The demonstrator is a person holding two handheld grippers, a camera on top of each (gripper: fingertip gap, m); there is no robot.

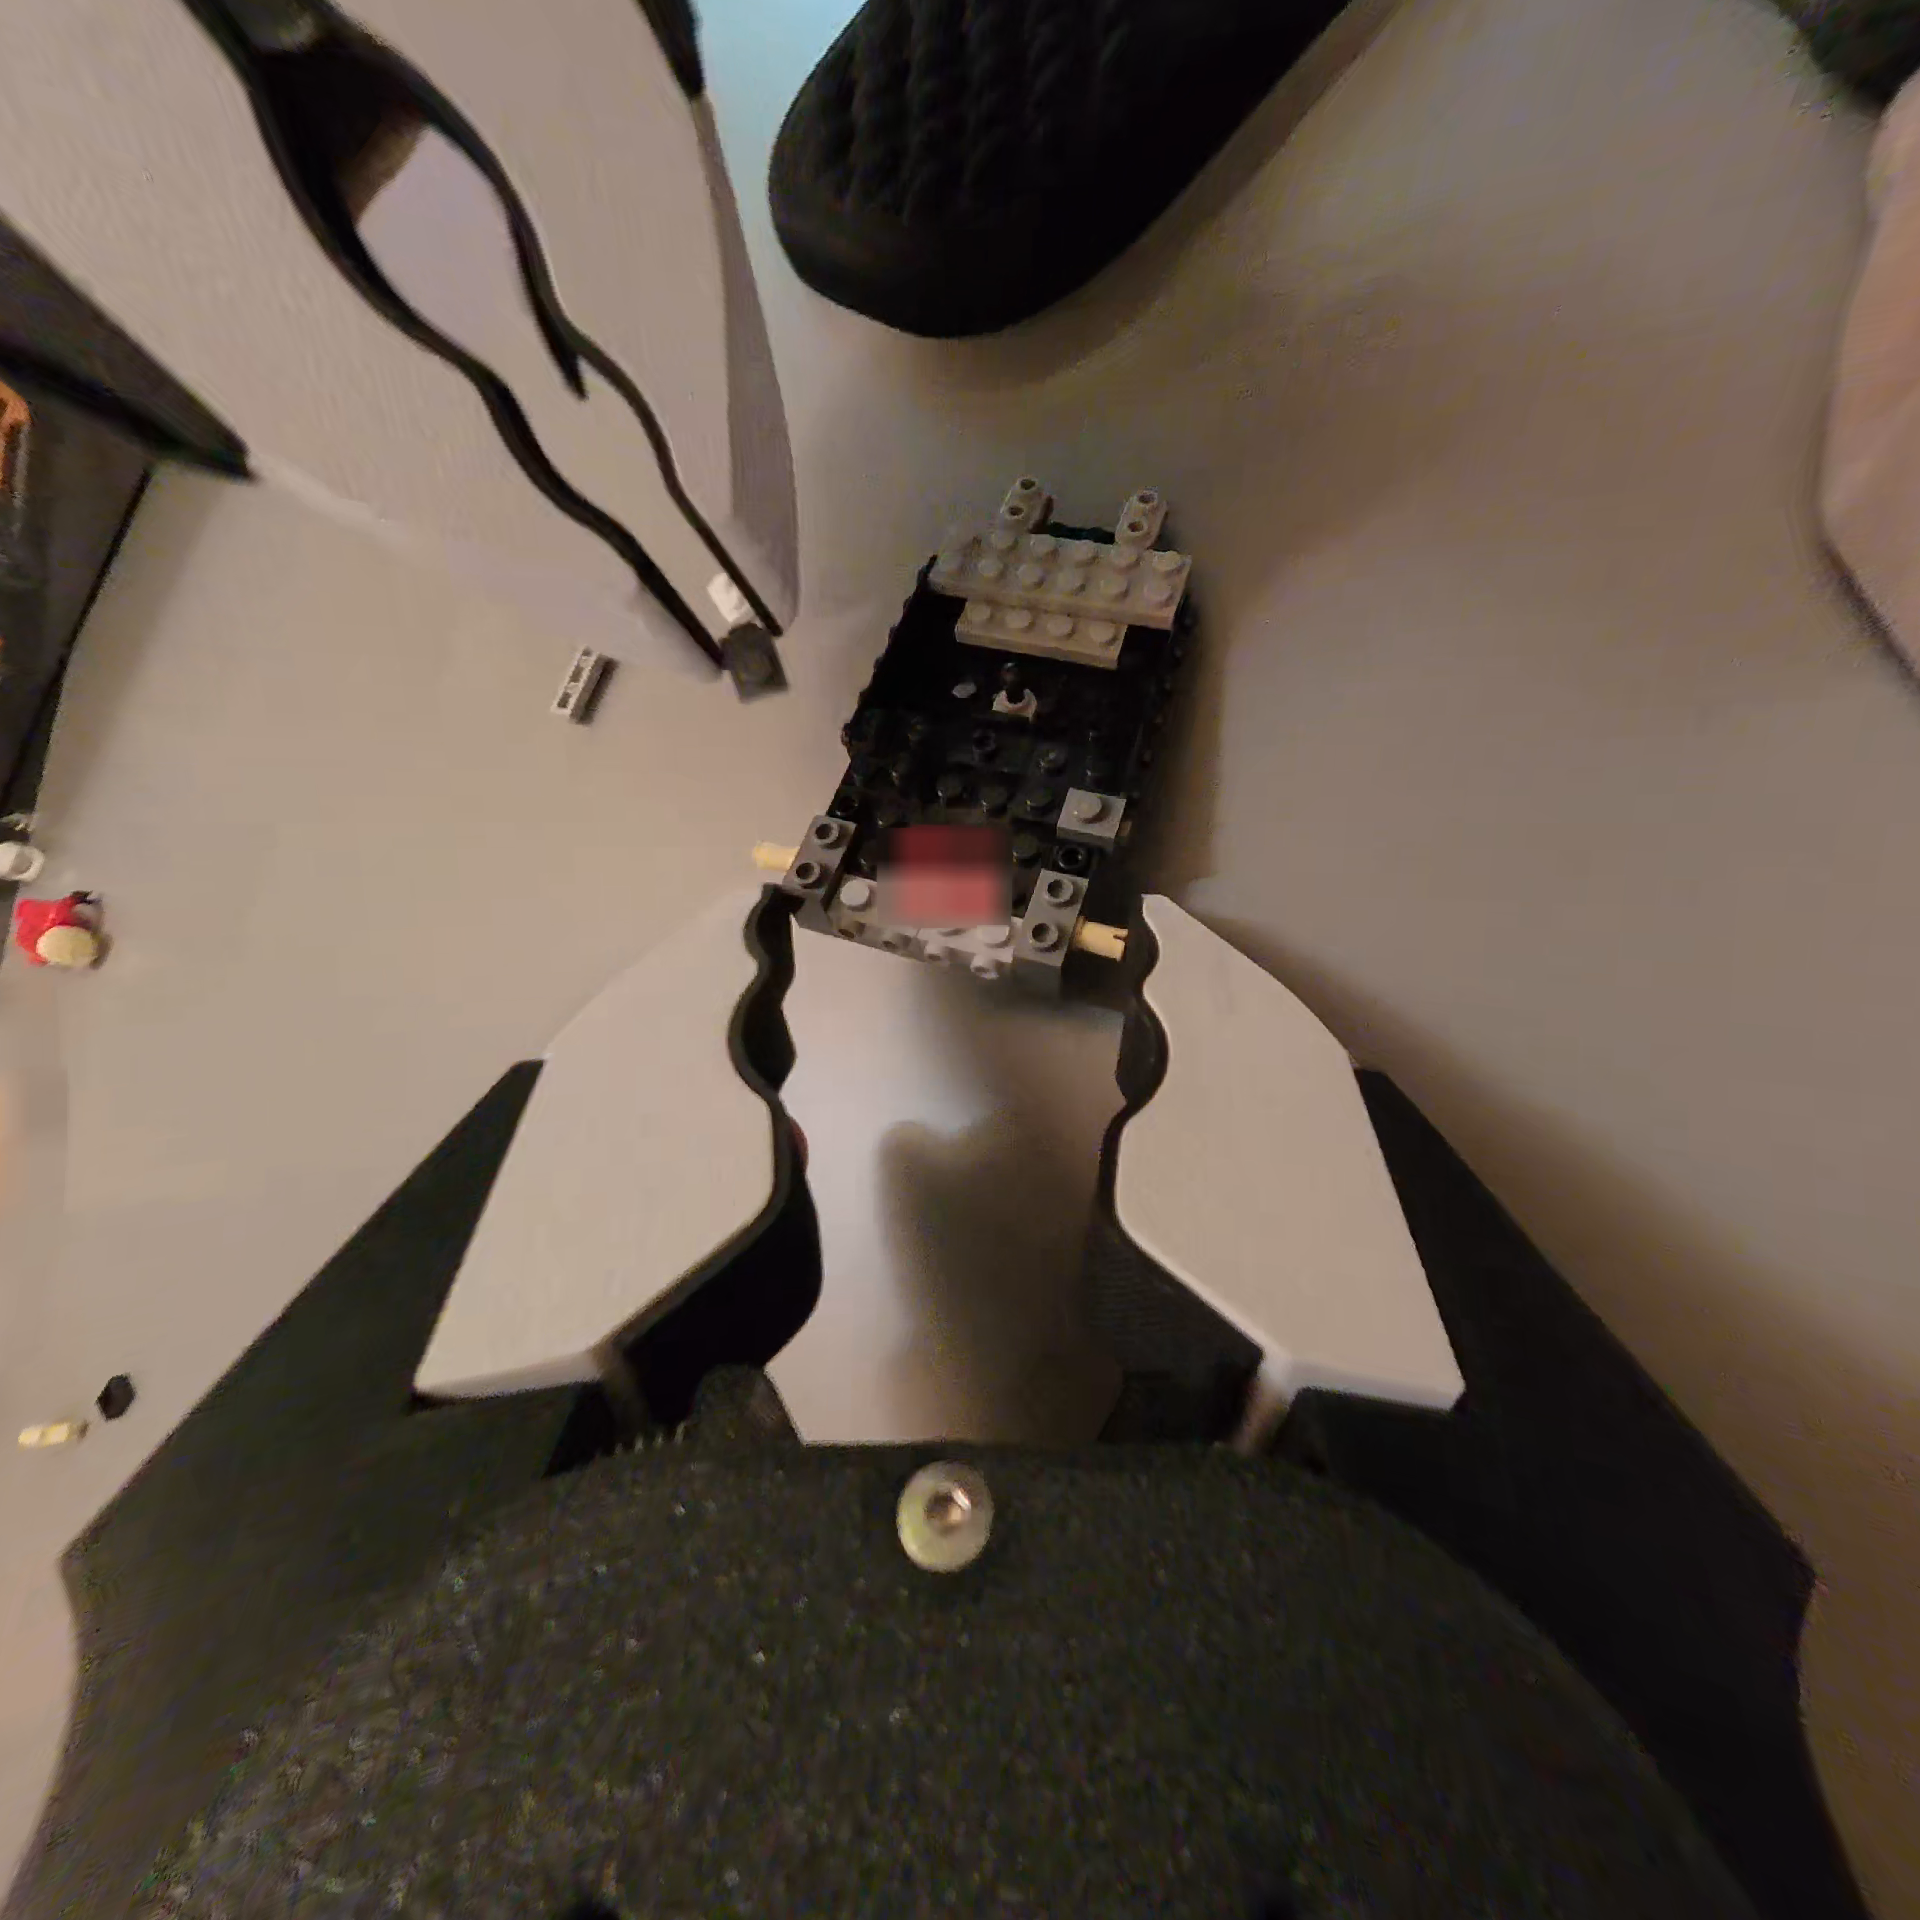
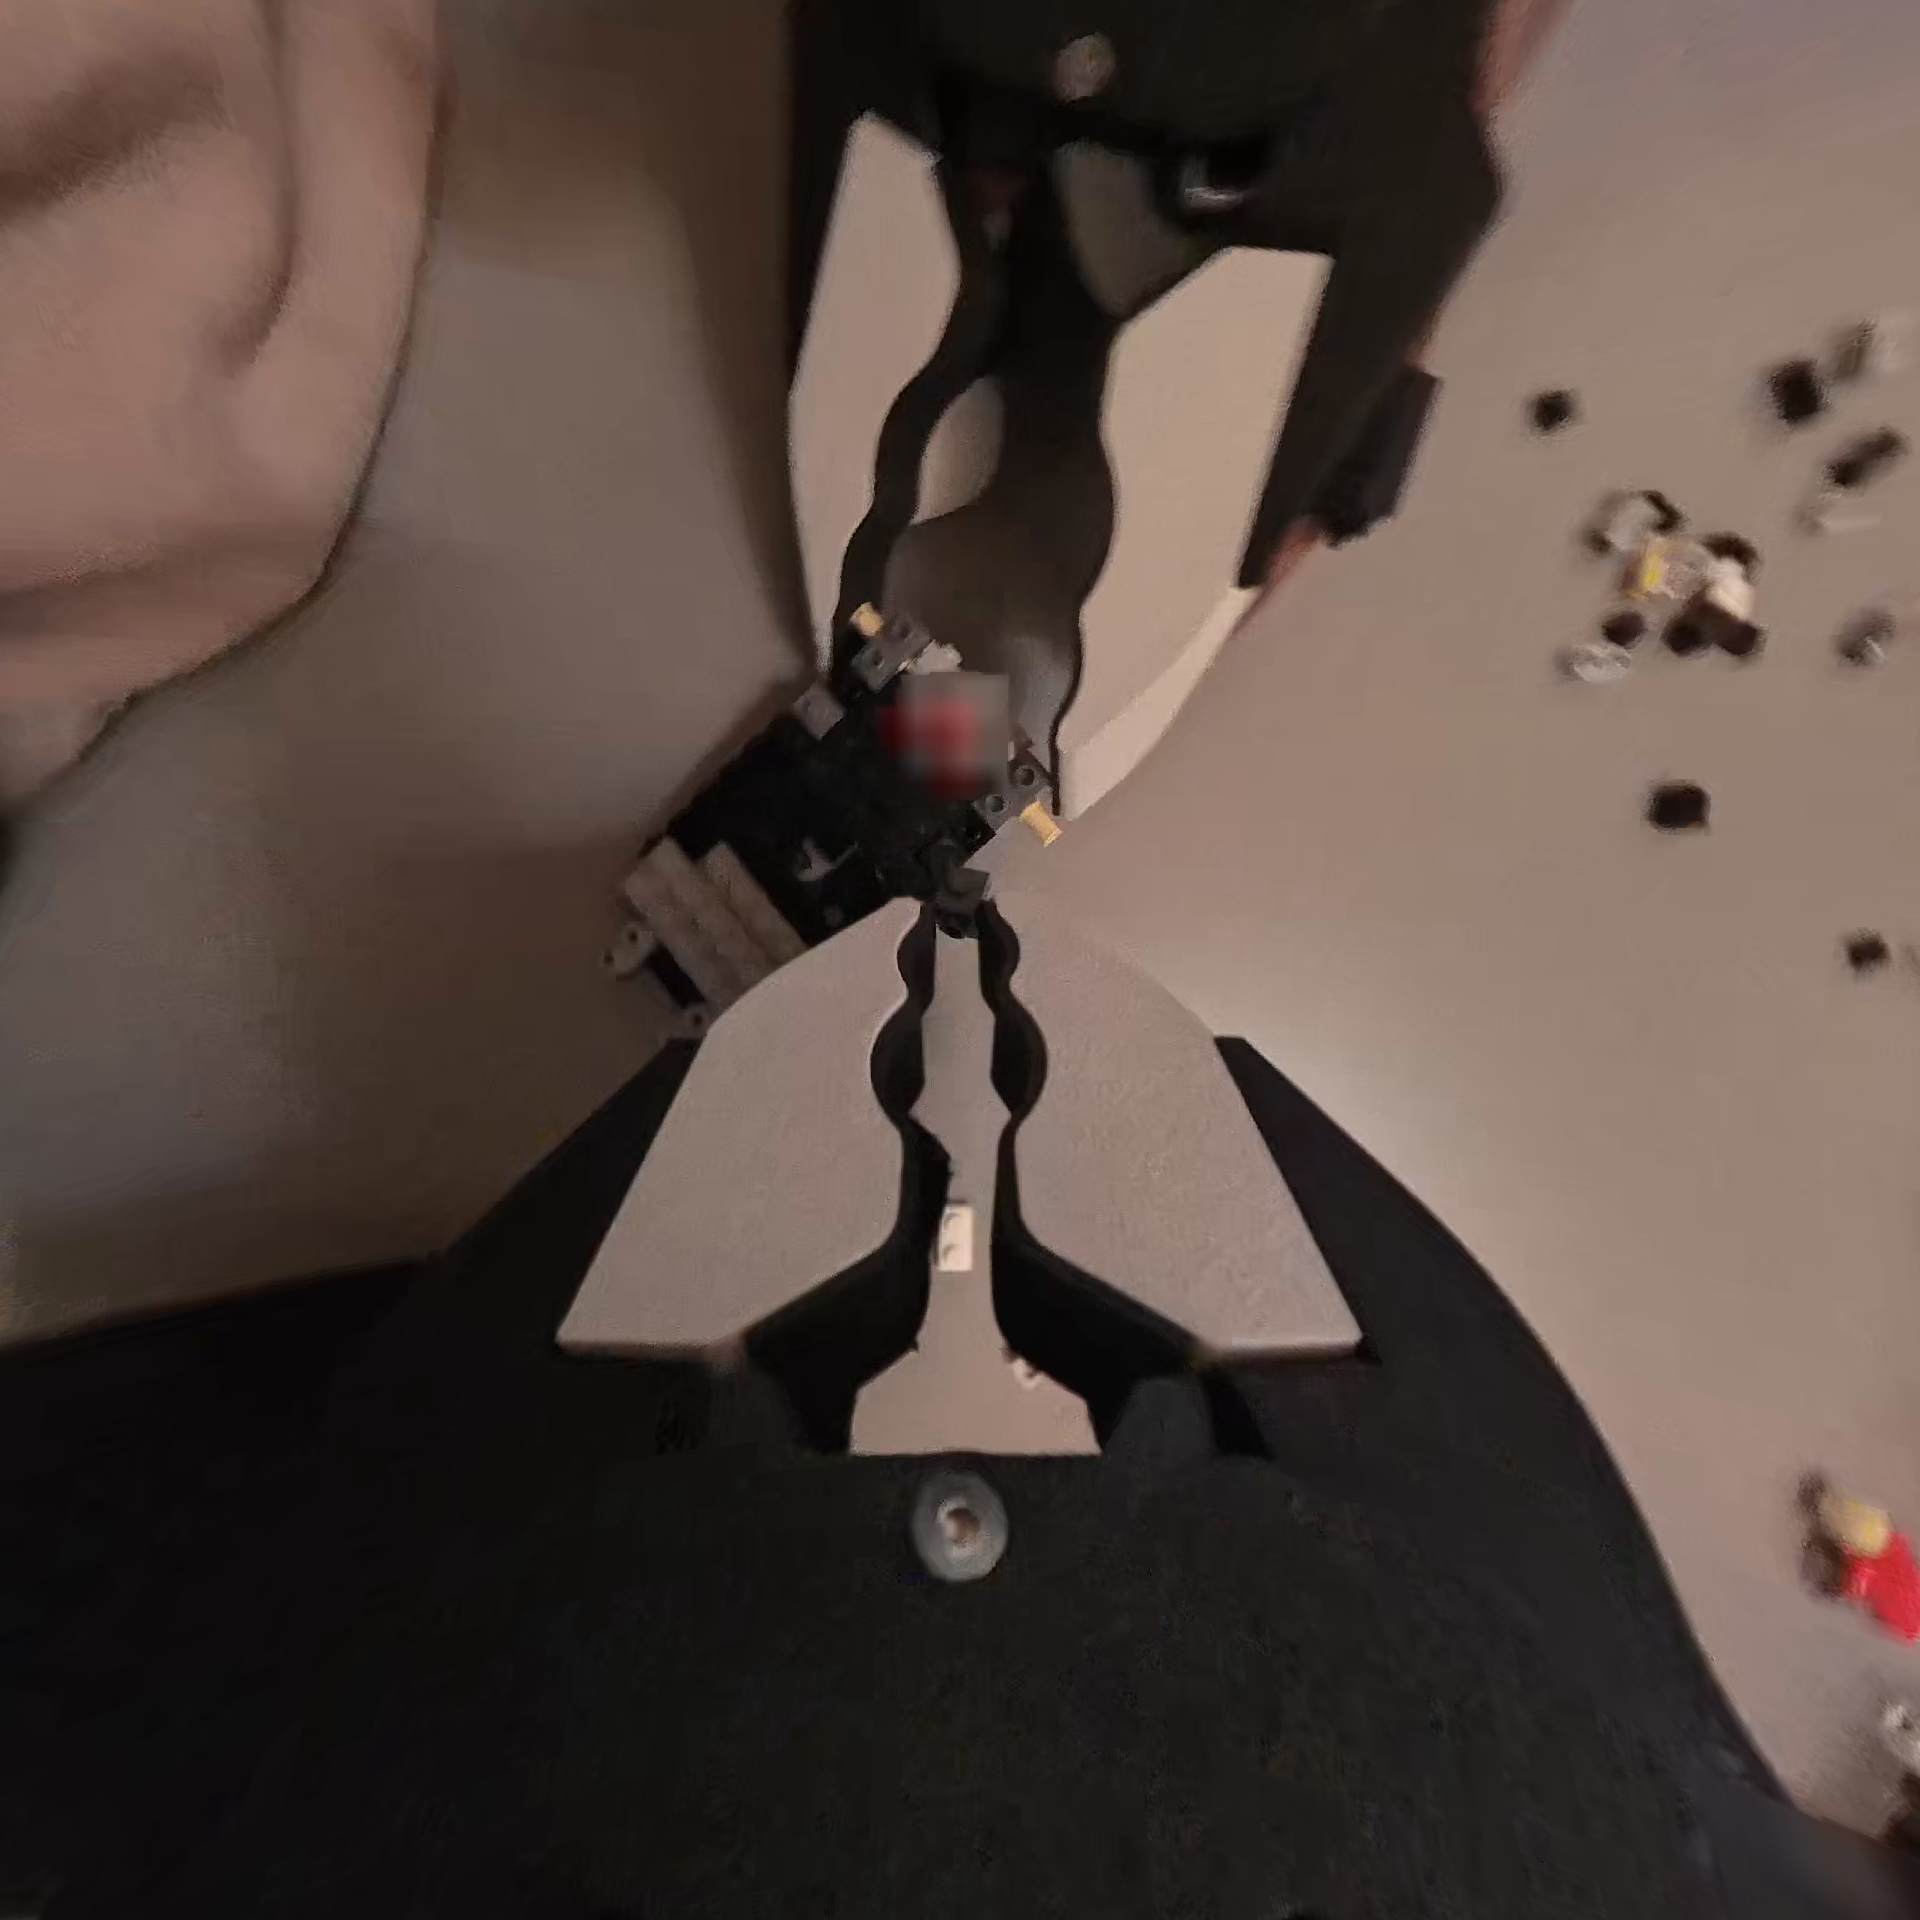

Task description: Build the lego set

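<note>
The lego model point(image 1: 997, 748) is a black studded chassis with grey plates at its far end and tan axle pins at its near end. It lies on the pale table and also shows in the right wrist view point(image 2: 790, 821). My left gripper point(image 1: 956, 925) stands wide, one fingertip against each side of the model's near end at the pins. It also shows in the right wrist view point(image 2: 951, 717). My right gripper point(image 2: 956, 914) is shut on a small dark piece point(image 2: 956, 902) at the model's side edge. In the left wrist view this gripper point(image 1: 750, 649) holds the piece point(image 1: 753, 670) left of the model.
A small grey brick point(image 1: 579, 683) and a white piece point(image 1: 724, 592) lie left of the model. A red minifigure point(image 2: 1870, 1558) and several scattered small parts point(image 2: 1683, 582) lie farther off. A black rounded object point(image 1: 1039, 156) sits behind the model, and a pale cushion point(image 2: 156, 312) beside it. The grippers' ends are close to 5 centimetres from one another. The red minifigure point(image 2: 1870, 1558) is about 30 centimetres from both grippers' fingertips.
</note>
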